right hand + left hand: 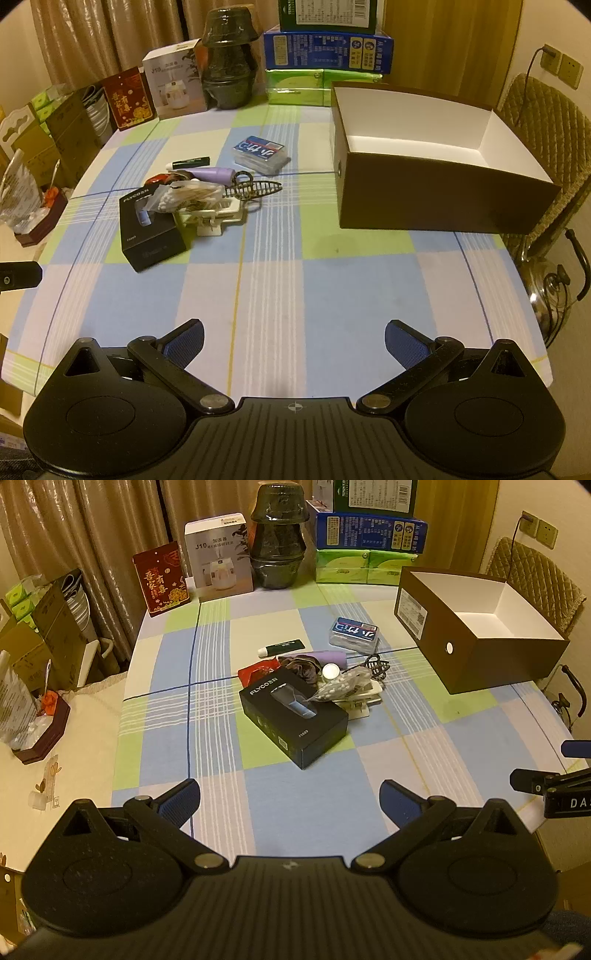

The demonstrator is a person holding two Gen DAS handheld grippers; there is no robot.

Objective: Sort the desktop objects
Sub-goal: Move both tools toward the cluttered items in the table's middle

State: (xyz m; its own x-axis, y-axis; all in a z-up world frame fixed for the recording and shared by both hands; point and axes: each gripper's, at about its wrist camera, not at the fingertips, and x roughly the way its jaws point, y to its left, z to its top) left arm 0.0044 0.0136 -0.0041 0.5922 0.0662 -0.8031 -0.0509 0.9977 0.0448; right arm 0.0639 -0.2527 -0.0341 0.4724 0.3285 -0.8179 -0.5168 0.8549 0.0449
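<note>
A pile of small objects lies mid-table: a black FLYCO box [293, 716] [149, 230], a bag of white beads [341, 686] [184, 197], a dark hair claw [376, 664] [253, 188], a purple tube [330, 659] [212, 172], a green-black tube [282, 648] [190, 162] and a clear card case [354, 635] [260, 155]. An open brown box with a white inside [480, 635] [436, 166] stands at the right. My left gripper [290, 805] and right gripper [293, 341] are open and empty, near the table's front edge.
The checked tablecloth [295, 797] [295, 280] covers the table. Along the back stand a red card [162, 578], a humidifier box [221, 557], a dark pot [279, 535] and stacked tissue boxes [365, 546]. A chair [546, 122] and a kettle [550, 291] are at the right.
</note>
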